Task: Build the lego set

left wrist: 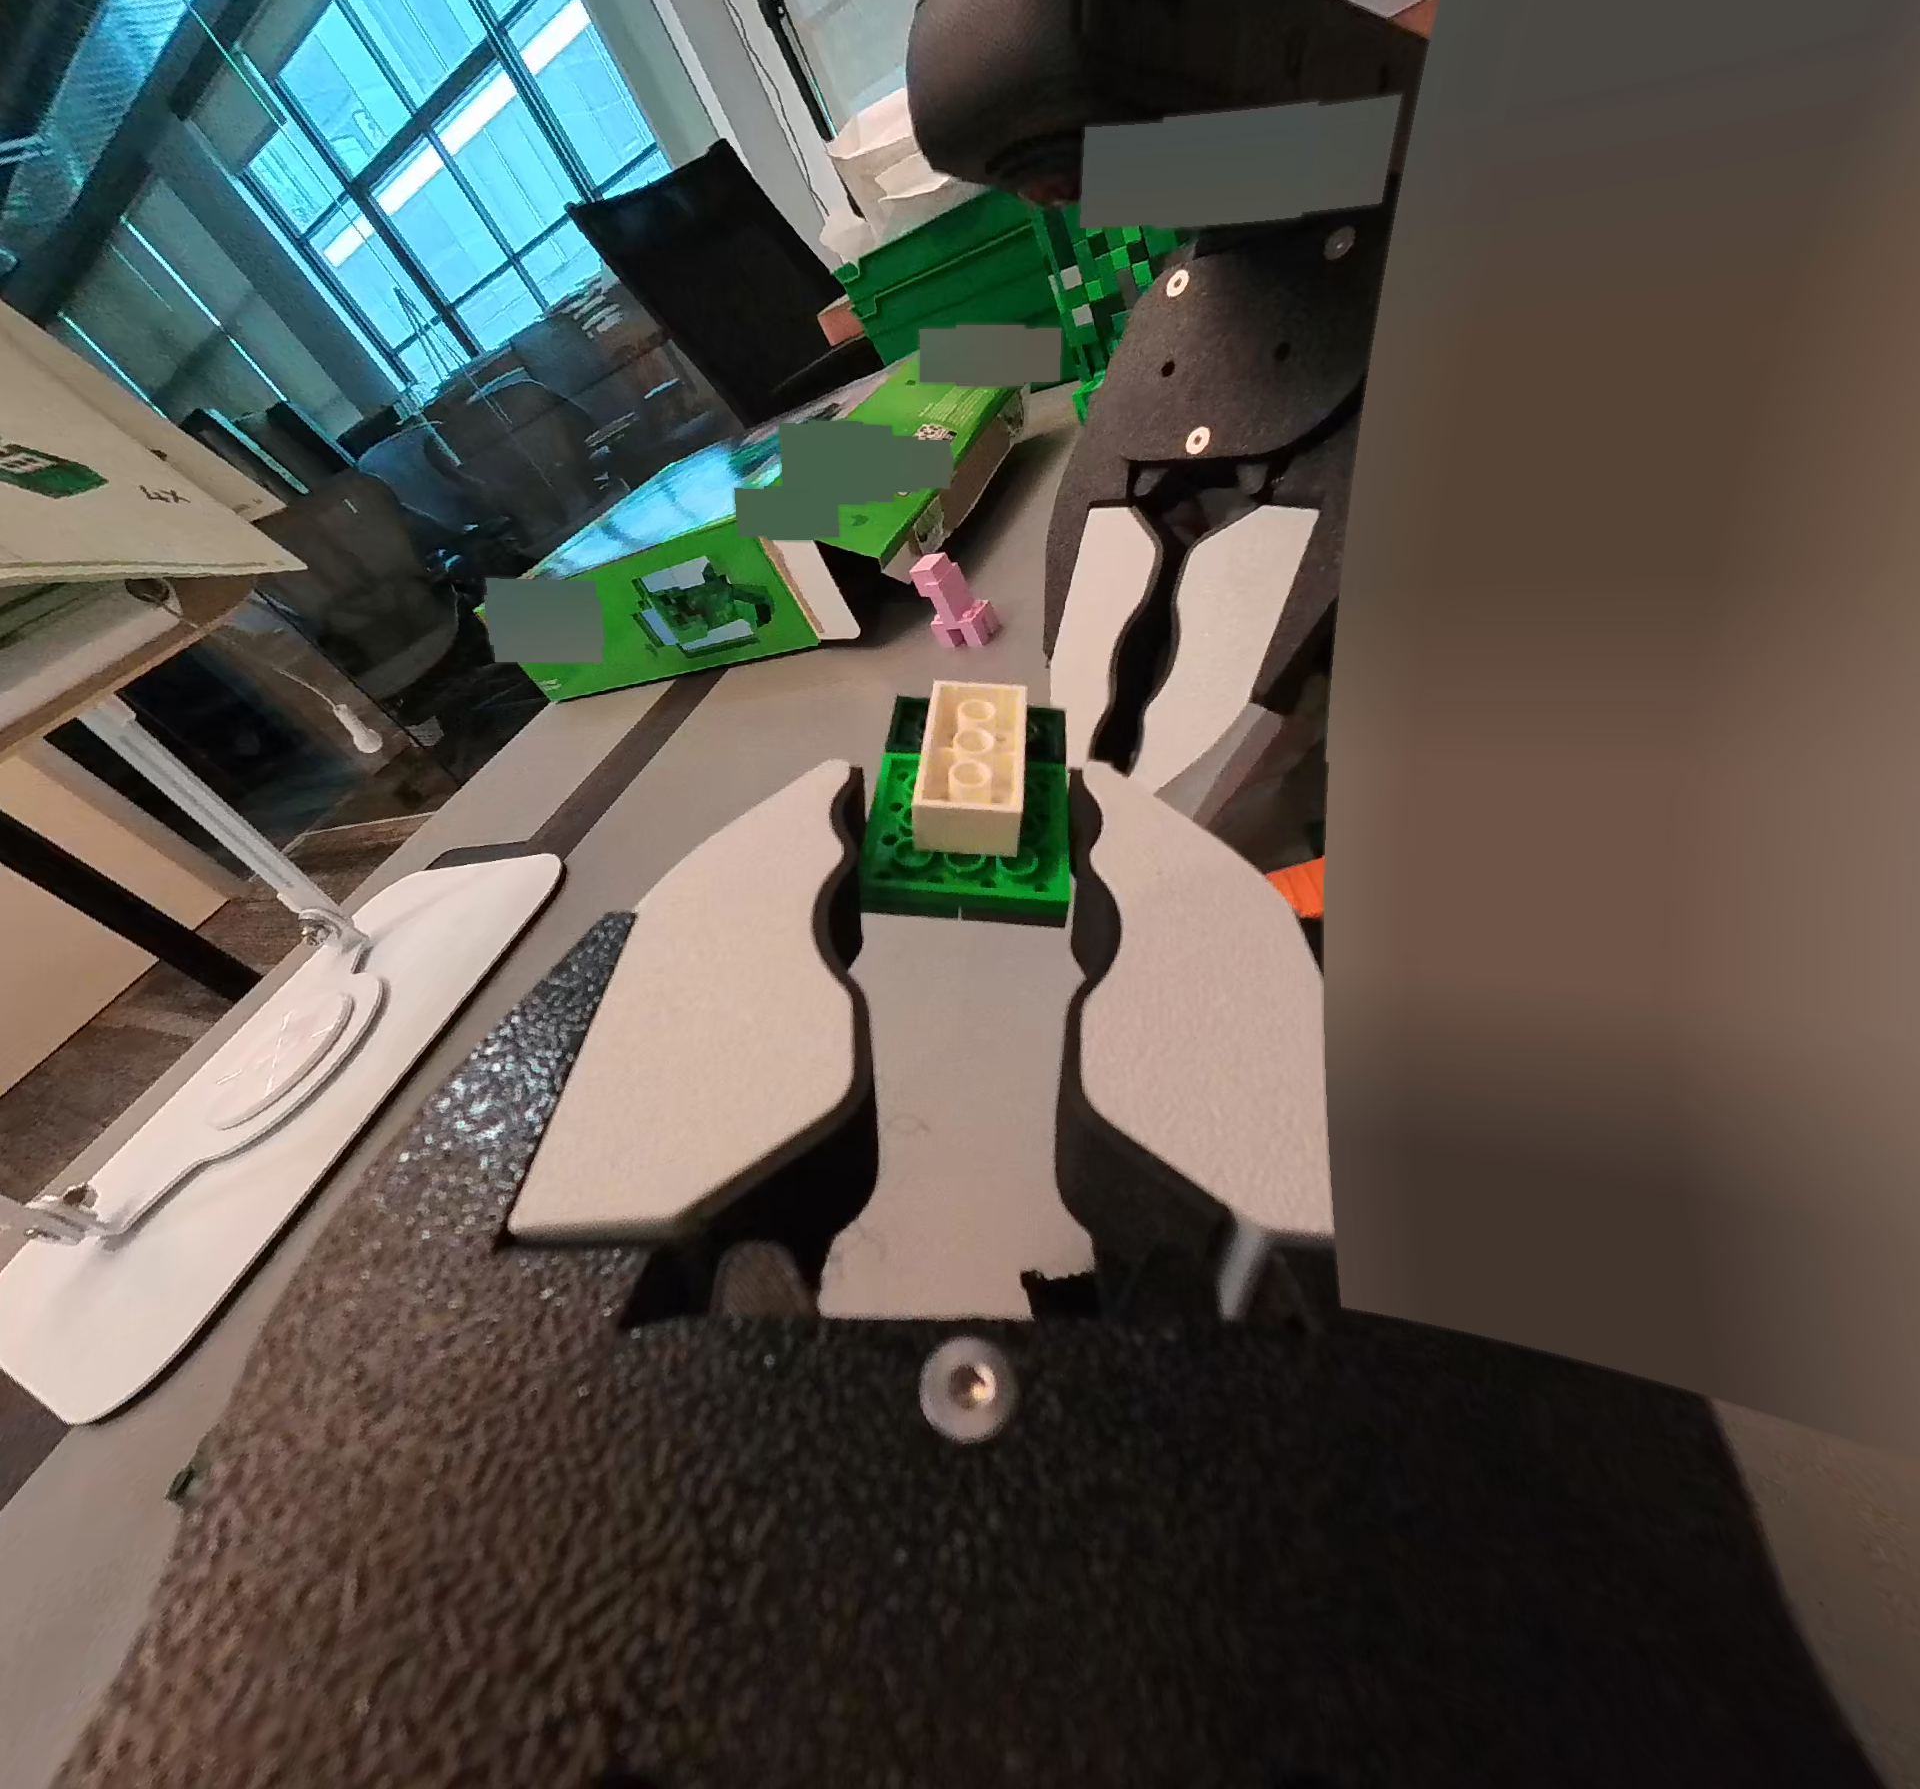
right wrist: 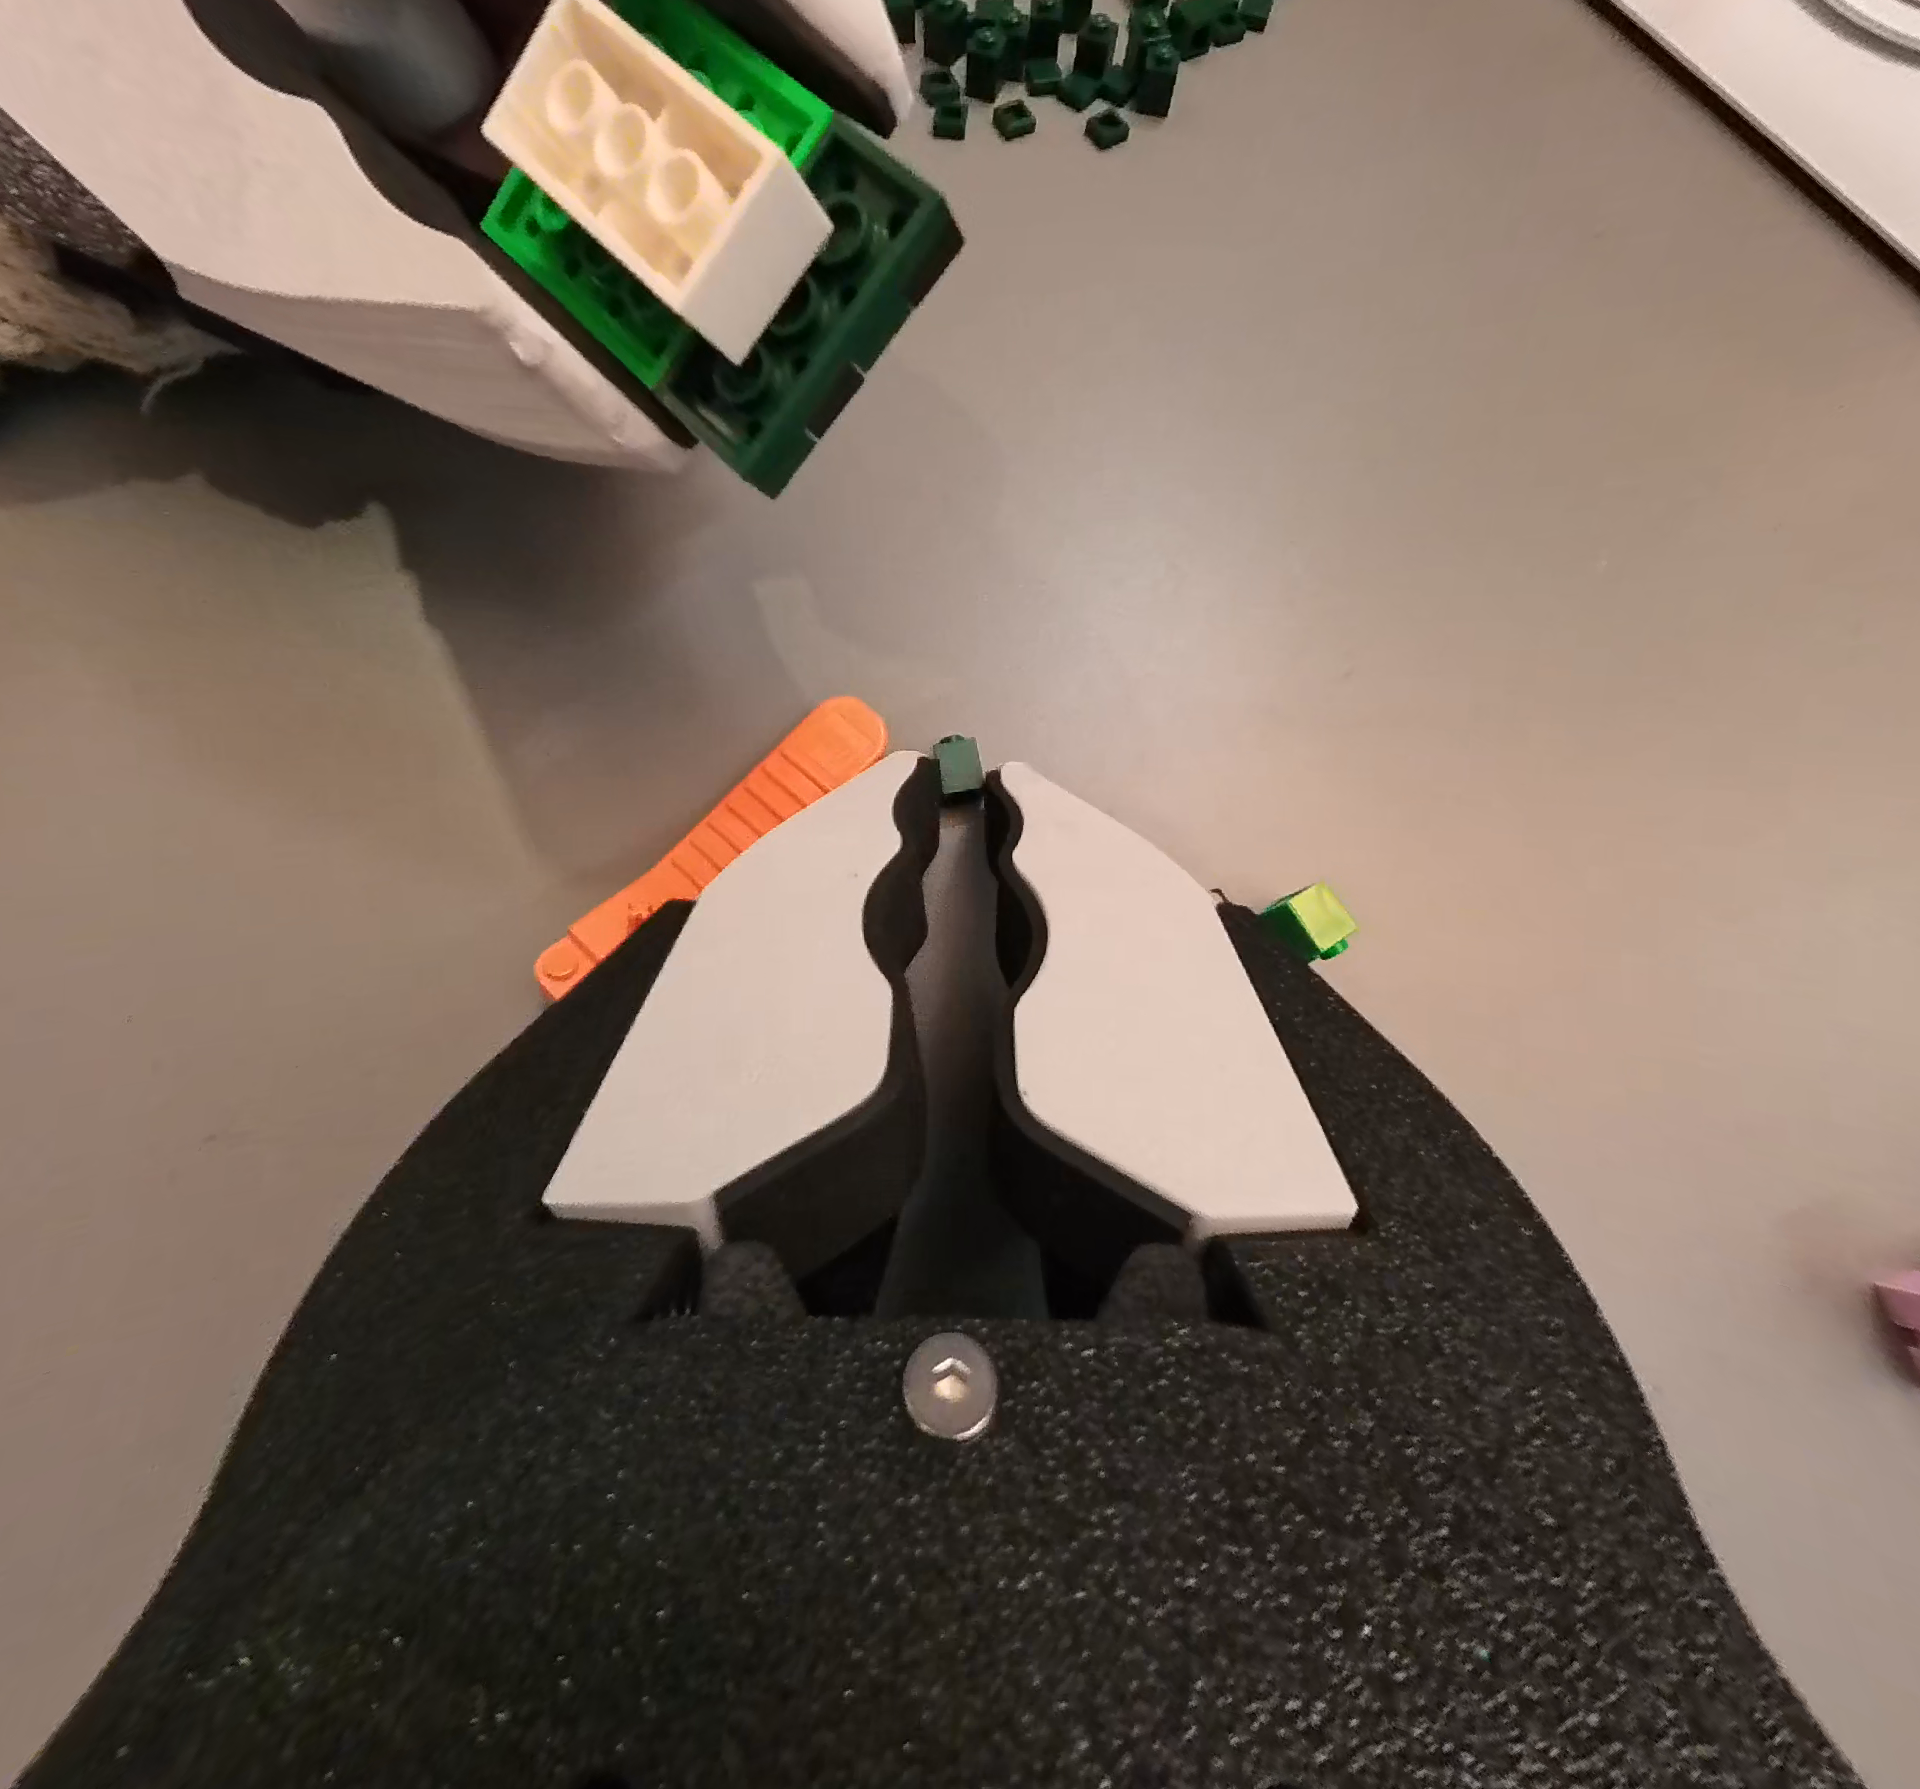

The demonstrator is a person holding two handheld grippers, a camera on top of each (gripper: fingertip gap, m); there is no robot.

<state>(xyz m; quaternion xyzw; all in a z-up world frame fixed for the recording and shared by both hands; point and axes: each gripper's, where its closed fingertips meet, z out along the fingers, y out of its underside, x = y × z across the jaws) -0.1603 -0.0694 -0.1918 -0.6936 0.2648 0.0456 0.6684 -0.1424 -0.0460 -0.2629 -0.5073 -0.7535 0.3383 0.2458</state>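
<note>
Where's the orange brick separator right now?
In the right wrist view, the orange separator lies flat on the grey table, partly hidden under the right gripper, on its left side.

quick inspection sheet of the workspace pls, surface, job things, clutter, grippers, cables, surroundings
surface: plain grey tabletop.
job's things: upside-down bright and dark green plate assembly with cream brick; loose pile of dark green bricks; tiny dark green brick.
clutter: orange brick separator; lime stud piece; pink figure; green box.
grippers: left gripper clamps the assembly; right gripper pinches the tiny brick.
cables: nothing seen.
surroundings: windows, black chair.
</note>
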